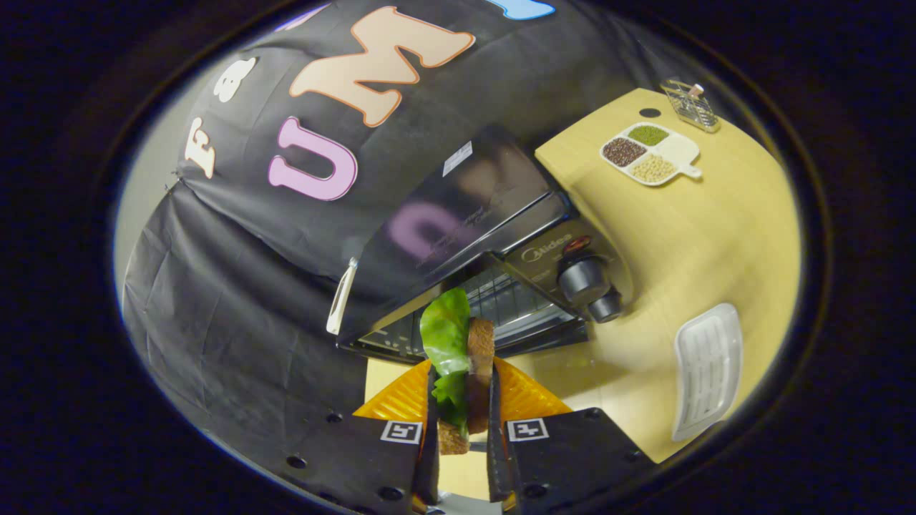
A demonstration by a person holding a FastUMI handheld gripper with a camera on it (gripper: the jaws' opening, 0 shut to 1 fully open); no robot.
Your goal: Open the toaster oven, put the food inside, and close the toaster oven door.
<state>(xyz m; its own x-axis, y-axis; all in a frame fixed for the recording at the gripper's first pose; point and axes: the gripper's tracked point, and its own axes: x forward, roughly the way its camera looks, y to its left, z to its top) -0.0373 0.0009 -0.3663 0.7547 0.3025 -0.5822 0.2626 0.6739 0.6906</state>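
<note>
The gripper [461, 400] is clamped on a sandwich [465, 365], held edge-on between both fingers, just before the open oven [494, 250]. The loading step is judged to be in hand; next the sandwich must be carried onto the rack [508, 300] and released.

A divided dish [650, 154] of three grains is seen on the wooden table [723, 236]; a wire rack [690, 104] beyond it, a white tray [707, 370] nearer.
</note>
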